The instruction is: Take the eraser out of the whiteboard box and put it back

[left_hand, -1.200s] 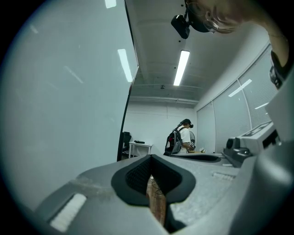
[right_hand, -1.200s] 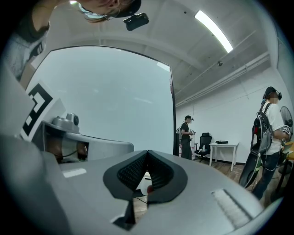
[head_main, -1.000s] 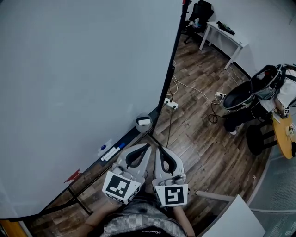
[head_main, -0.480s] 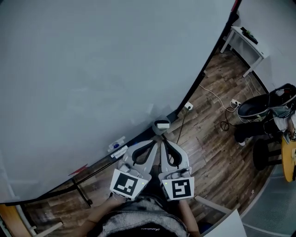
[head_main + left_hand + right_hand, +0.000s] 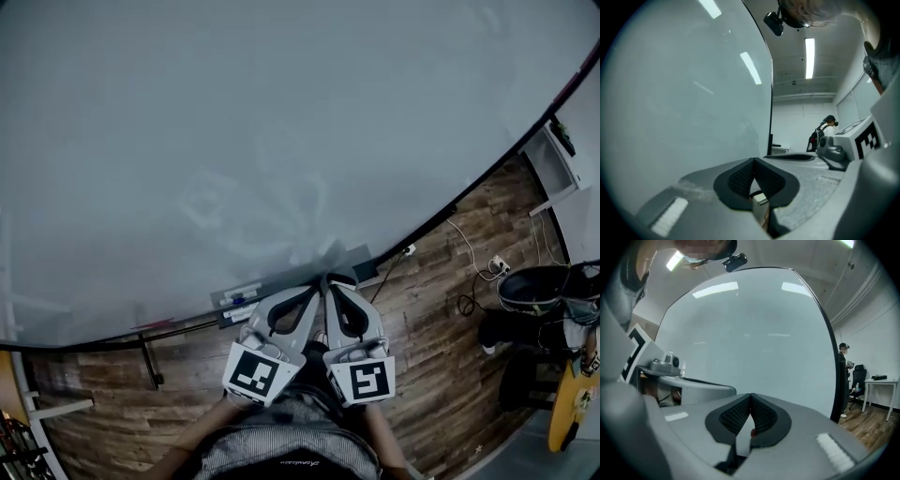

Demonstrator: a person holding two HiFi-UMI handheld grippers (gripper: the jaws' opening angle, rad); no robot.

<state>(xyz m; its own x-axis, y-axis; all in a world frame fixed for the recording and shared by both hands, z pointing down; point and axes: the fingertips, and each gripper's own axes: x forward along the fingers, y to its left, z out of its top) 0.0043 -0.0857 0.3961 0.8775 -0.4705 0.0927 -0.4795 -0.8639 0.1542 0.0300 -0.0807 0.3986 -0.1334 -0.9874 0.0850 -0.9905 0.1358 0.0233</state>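
Observation:
The whiteboard [image 5: 281, 141] fills the upper head view, with its tray [image 5: 370, 255] along the bottom edge. The dark eraser box [image 5: 341, 278] sits on that tray, mostly hidden behind the tips of my grippers; I cannot make out the eraser itself. My left gripper [image 5: 305, 293] and right gripper [image 5: 327, 287] lie side by side, pointing level at the tray and the box. In the left gripper view the left gripper [image 5: 753, 160] has its tips touching, with nothing gripped. The right gripper [image 5: 750, 395] is likewise shut and empty, facing the board.
Markers [image 5: 239, 300] lie on the tray left of the grippers. A stand leg [image 5: 150, 361] juts out at lower left. Cables and a power strip [image 5: 409, 250] lie on the wooden floor to the right, with a dark chair [image 5: 534, 292] and a white table [image 5: 553, 150] beyond. A person [image 5: 843, 357] stands far off.
Both grippers have swung towards the whiteboard and closed in on the tray. The eraser box, clear ahead of the tips a second ago, now sits right at them. Both stayed shut.

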